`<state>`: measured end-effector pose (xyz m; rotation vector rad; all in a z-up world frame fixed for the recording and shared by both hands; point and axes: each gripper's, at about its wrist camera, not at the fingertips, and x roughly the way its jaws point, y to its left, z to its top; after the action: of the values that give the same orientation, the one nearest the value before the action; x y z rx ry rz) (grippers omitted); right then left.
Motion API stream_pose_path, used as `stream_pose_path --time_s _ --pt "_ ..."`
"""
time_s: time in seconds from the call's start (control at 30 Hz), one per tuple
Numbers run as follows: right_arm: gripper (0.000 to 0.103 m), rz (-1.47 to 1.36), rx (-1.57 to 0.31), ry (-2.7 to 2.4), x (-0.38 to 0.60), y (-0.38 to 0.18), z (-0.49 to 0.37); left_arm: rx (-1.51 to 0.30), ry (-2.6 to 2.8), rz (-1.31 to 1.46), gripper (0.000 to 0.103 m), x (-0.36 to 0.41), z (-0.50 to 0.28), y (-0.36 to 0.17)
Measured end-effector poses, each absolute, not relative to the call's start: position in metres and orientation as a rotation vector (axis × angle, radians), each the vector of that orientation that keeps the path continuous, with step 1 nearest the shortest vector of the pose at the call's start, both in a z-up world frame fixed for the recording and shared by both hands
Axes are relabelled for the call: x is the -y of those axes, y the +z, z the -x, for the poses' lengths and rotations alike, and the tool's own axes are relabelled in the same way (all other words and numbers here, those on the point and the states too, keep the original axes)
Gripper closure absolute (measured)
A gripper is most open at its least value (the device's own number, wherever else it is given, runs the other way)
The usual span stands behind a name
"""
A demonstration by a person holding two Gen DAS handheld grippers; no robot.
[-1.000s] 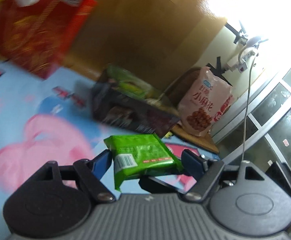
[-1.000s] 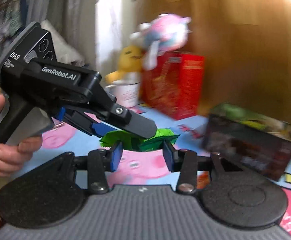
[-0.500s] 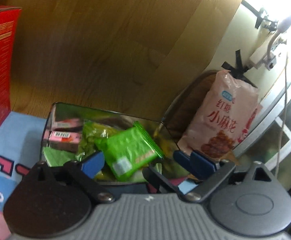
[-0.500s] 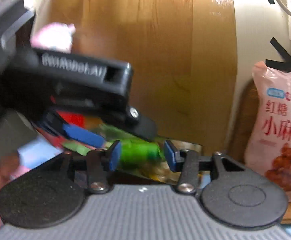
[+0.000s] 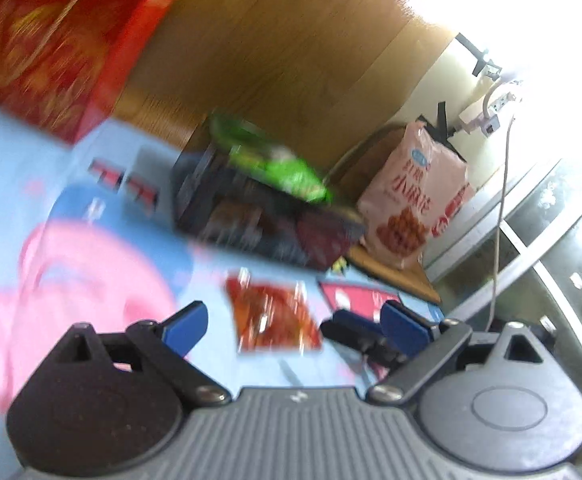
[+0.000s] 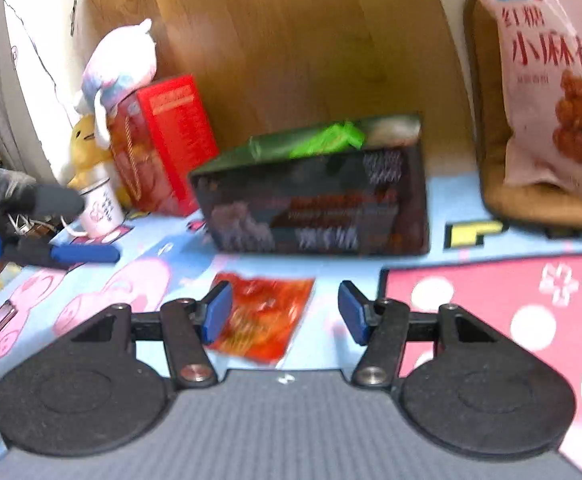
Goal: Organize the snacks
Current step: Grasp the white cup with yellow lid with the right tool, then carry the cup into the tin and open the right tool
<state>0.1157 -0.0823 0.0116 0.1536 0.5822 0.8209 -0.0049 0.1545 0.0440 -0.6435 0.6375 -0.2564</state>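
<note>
Left wrist view: the left gripper (image 5: 295, 324) stands spread wide with nothing between its pads. A second ago it carried a green packet; that green packet (image 5: 291, 172) now lies in the open top of the dark box (image 5: 259, 220), so that item counts as stowed. The view is blurred, and how the packet sits in the box cannot be told exactly. Ahead of the fingers a red packet (image 5: 275, 320) lies flat on the printed mat (image 5: 91, 200), near the box but apart from it. Its long axis runs from the camera toward the box, tilted slightly to the right. A red carton (image 5: 59, 40) stands at upper left, and a pink bag (image 5: 415, 196) leans just right of the box.

Right wrist view: the right gripper (image 6: 283, 312) has its jaws opening. The red packet (image 6: 263, 316) lies on the mat (image 6: 331, 344) between and below the pads, unpinched; a second ago the green packet lay ahead there instead. The packet's long axis slants from lower left to upper right, its far short edge toward the box (image 6: 315, 208). The green packet (image 6: 327, 136) shows at the box's rim. In my judgement the red packet is the next pick.
</note>
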Motion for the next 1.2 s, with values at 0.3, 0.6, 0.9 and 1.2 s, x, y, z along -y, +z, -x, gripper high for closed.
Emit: stream_pose_path --time_s 0.3,0.6,0.9,1.2 --pt "0.027 0.03 -0.557 1.161 0.062 0.015 -0.027 -0.654 -0.306 0.725 0.0 -0.151 0.047 0.021" --pt "0.055 0.298 -0.531 1.09 0.016 0.007 -0.014 -0.677 -0.314 0.62 0.009 -0.123 0.048 0.011" --pt "0.056 0.246 -0.52 1.022 0.005 0.013 -0.031 -0.69 -0.305 0.65 0.018 -0.137 0.027 0.024" --pt "0.056 0.29 -0.382 0.961 -0.012 0.086 -0.086 -0.613 -0.269 0.519 0.018 -0.136 -0.048 0.103"
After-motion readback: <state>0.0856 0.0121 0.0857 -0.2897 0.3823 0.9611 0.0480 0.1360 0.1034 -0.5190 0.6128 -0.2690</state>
